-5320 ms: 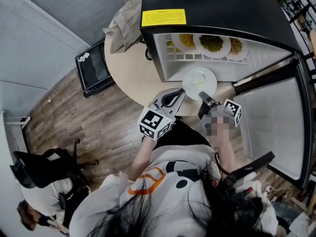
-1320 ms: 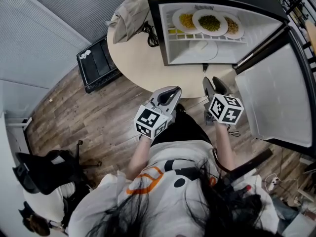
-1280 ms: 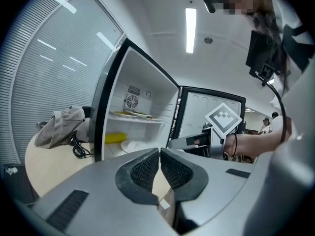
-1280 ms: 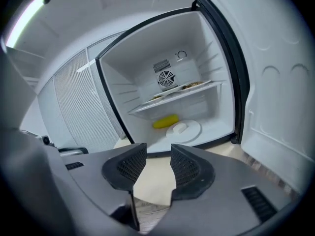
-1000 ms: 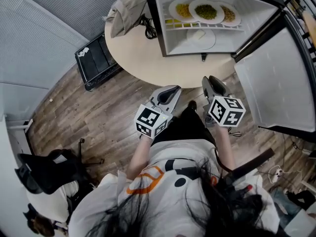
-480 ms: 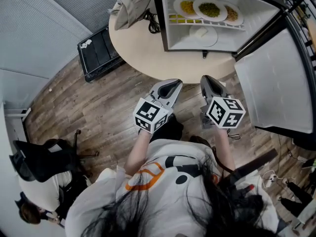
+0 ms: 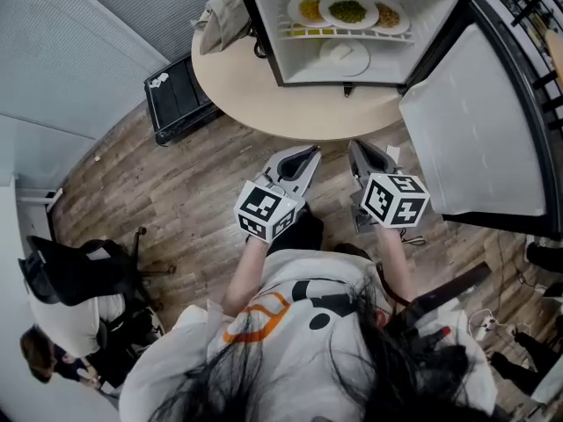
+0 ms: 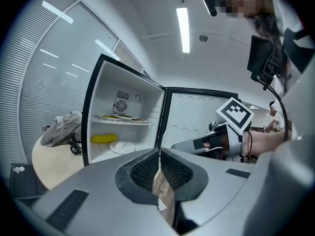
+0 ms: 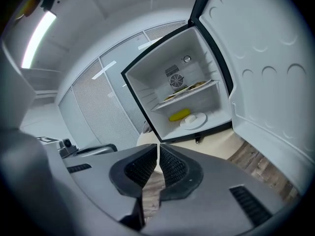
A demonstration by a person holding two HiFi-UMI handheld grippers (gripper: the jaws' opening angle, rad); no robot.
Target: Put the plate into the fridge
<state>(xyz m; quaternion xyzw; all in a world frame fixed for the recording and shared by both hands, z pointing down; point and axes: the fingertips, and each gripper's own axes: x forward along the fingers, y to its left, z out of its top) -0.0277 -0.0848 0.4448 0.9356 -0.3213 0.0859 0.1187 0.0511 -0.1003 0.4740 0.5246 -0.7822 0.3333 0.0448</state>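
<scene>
The white plate (image 7: 343,56) with a pale lump on it lies on the floor of the open fridge (image 7: 264,33), under a shelf that carries three plates of food (image 7: 346,11). The plate (image 8: 122,147) also shows in the left gripper view, and in the right gripper view the plate (image 9: 193,119) sits beside a yellow item (image 9: 179,114). Both grippers hang over the wooden floor, short of the round table (image 7: 290,104). My left gripper (image 7: 309,151) (image 8: 159,151) is shut and empty. My right gripper (image 7: 354,146) (image 9: 158,146) is shut too, with nothing between its pads.
The fridge door (image 7: 471,121) stands wide open on the right. A grey bag (image 7: 224,16) with a cable lies on the table's left side. A black appliance (image 7: 180,95) sits on the floor to the left. A seated person (image 7: 53,359) and a chair are at lower left.
The plate left the right gripper and now lies inside the fridge. Both grippers have drawn back from the table edge over the floor, and the right jaws have come together.
</scene>
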